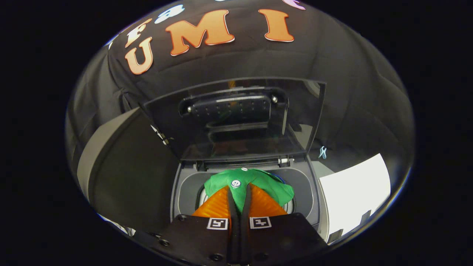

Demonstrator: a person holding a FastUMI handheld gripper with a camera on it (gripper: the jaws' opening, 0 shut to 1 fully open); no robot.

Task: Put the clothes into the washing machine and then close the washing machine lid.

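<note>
A green garment with white buttons [255, 183] hangs bunched over the round opening of the top-loading washing machine [184, 192]. My gripper [239, 193] is shut on the garment: a fold of green cloth is pinched between the two orange fingers [218, 207]. The cloth spreads ahead of and to the right of the fingers, above the drum. The machine's dark see-through lid [236, 114] stands raised upright behind the opening, hinged at the back edge.
A dark grey curved surface [125, 173] lies left of the machine. To the right of the machine sits a white flat surface [354, 192]. A small pale blue clip [322, 152] hangs on the black cloth wall beyond it.
</note>
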